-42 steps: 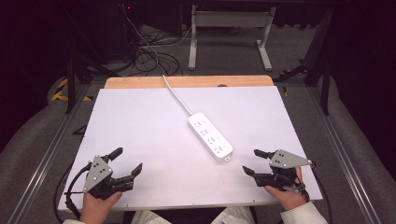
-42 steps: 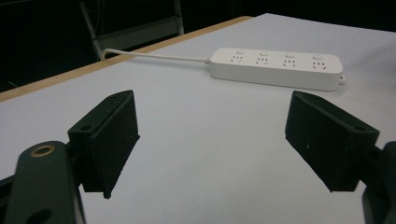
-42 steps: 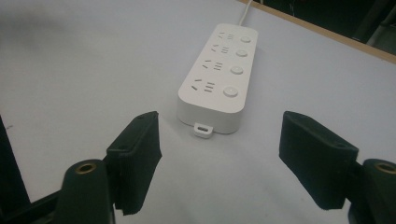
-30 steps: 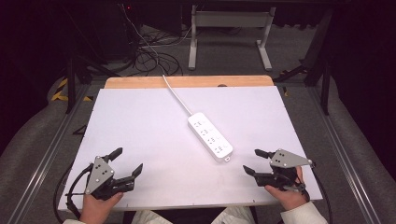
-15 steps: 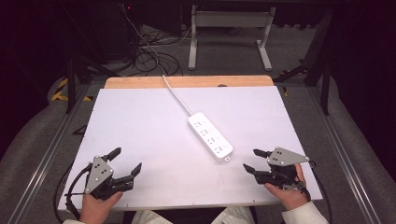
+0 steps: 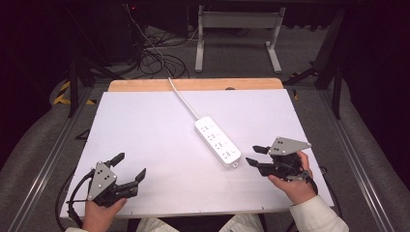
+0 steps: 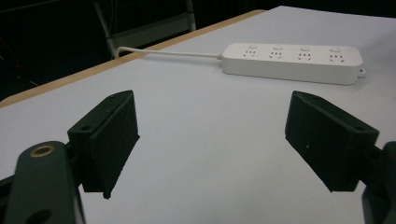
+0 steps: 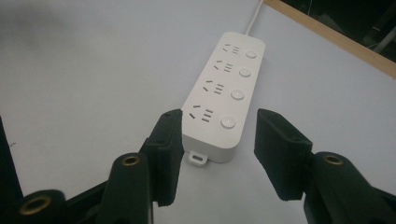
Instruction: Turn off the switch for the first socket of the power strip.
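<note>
The left gripper [image 6: 129, 166] sits near the front left corner of the white table [image 6: 145, 125], held in the person's left hand [image 6: 99, 216]. Its jaws are wide apart with nothing between them, and lots of bare table lies ahead of it. The right gripper [image 6: 256, 155] is near the front right side, held in the right hand [image 6: 292, 186]. Its jaws are apart too, and they point at the near end of the white power strip [image 6: 218, 140], close to it but not touching. The power strip lies slanted in the middle of the table, with four sockets and four round buttons [image 8: 229, 122]. Its white cord [image 6: 183, 99] runs off over the wooden back edge [image 6: 193, 85]. The table's right edge is close beside the right hand.
</note>
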